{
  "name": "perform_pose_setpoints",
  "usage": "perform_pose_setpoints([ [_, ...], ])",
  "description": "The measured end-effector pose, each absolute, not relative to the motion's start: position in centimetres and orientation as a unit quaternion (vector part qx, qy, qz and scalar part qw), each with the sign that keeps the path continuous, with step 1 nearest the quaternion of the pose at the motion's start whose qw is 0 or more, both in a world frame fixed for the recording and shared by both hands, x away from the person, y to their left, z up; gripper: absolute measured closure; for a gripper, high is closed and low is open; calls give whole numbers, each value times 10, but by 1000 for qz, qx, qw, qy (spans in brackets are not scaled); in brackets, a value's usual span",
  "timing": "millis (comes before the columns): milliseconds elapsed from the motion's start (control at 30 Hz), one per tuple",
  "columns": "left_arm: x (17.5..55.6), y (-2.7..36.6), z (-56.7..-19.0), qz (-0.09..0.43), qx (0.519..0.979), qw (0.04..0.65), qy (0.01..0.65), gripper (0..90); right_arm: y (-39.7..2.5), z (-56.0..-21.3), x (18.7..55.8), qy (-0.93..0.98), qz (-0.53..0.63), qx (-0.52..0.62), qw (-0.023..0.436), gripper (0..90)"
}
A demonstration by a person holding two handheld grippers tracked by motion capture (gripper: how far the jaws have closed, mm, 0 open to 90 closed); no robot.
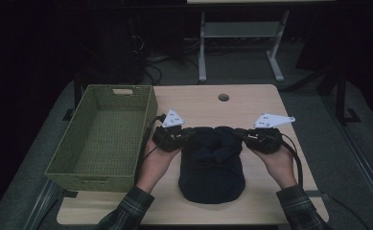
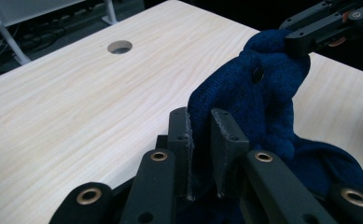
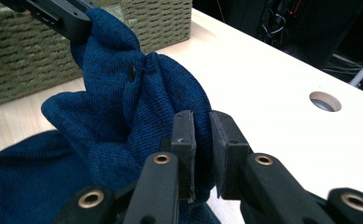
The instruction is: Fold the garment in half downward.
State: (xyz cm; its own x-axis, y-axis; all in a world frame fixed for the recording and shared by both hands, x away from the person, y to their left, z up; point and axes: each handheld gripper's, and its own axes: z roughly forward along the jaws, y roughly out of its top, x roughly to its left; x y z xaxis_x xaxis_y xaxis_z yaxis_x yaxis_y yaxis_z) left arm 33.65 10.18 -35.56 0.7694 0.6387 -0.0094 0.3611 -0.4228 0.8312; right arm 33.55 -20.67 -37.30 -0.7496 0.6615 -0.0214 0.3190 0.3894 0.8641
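Table (image 1: pixel 265 103), one: pale wood-grain top with one round cable hole (image 1: pixel 223 97) near its far edge.

Knitted garment (image 1: pixel 212 165), one: dark blue, lying at the middle of the table's near half, between the two grippers. Its far edge is lifted and bunched, stretched between both sets of jaws; the rest rests in a rounded heap on the tabletop. One small dark hole or button shows in the raised fold in both gripper views; which it is cannot be told.

Left gripper (image 1: pixel 186 135), one: held in the person's left hand (image 1: pixel 156 157), at the garment's left far corner. In the left gripper view its two black jaws are pressed onto a fold of the blue knit, with cloth filling the narrow gap between them.

Right gripper (image 1: pixel 241 135), one: held in the person's right hand (image 1: pixel 280 160), at the garment's right far corner. In the right gripper view its jaws are likewise clamped on a fold of the knit.

Grey three-cornered plates, two: one on top of each gripper.

Woven basket (image 1: pixel 145 112), one: olive green, rectangular, with a handle slot in its far wall. It stands at the table's left edge, just beside the left hand.

Sleeves, two: plaid, entering from the bottom of the high view.
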Motion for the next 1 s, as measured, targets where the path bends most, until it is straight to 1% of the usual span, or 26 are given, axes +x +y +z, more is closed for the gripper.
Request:
perform_pose_setpoints([
  [167, 328, 104, -362, 151, 833, 439, 301, 780, -204, -376, 326, 817, 459, 295, 186, 793],
  [733, 304, 110, -386, 125, 853, 415, 291, 777, -202, -397, 297, 825, 458, 294, 151, 777],
  [1000, 292, 112, -399, 106, 861, 405, 288, 772, -200, -407, 286, 837, 447, 289, 128, 754],
])
